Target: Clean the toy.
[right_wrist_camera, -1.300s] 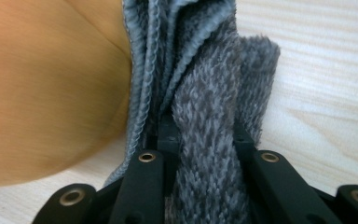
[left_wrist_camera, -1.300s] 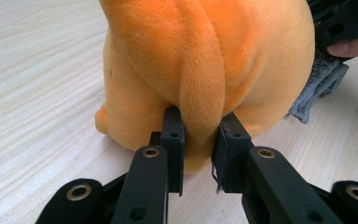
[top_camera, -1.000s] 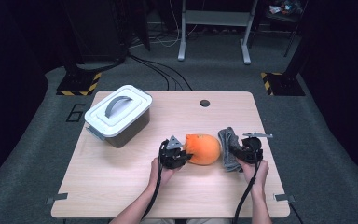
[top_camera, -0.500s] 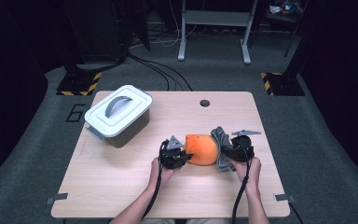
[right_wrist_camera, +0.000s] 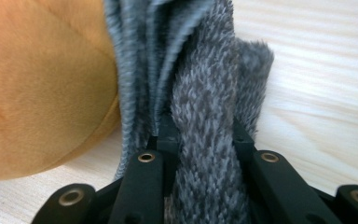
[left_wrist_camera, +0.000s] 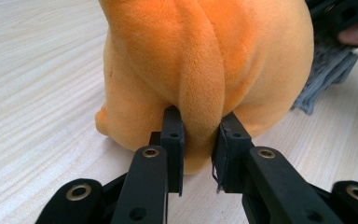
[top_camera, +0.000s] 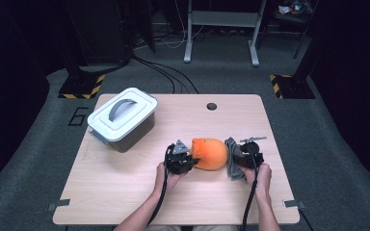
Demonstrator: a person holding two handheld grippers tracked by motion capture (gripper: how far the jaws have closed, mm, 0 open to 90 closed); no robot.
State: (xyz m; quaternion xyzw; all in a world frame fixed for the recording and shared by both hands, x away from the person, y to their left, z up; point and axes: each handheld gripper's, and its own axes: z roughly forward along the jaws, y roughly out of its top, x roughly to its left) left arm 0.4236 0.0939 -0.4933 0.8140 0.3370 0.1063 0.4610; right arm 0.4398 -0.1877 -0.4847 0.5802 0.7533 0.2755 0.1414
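Observation:
An orange plush toy [top_camera: 211, 153] lies on the wooden table [top_camera: 125, 187] between my two grippers. My left gripper [top_camera: 189, 160] is shut on a fold of the orange plush [left_wrist_camera: 200, 84], pinched between its black jaws. A grey furry cloth [top_camera: 232, 163] bunches against the plush's right side. My right gripper [top_camera: 238, 161] is shut on this grey cloth [right_wrist_camera: 205, 126], whose pile fills the gap between the jaws. The orange plush [right_wrist_camera: 42, 88] presses against the cloth in the right gripper view.
A grey bin with a white handled lid [top_camera: 122, 118] stands at the table's back left. A small round hole [top_camera: 211, 106] sits near the far edge. Cables [top_camera: 161, 197] trail from both grippers toward the near edge.
My right gripper has moved left with the grey cloth, pushing it up against the orange plush. The left gripper has kept still on the plush.

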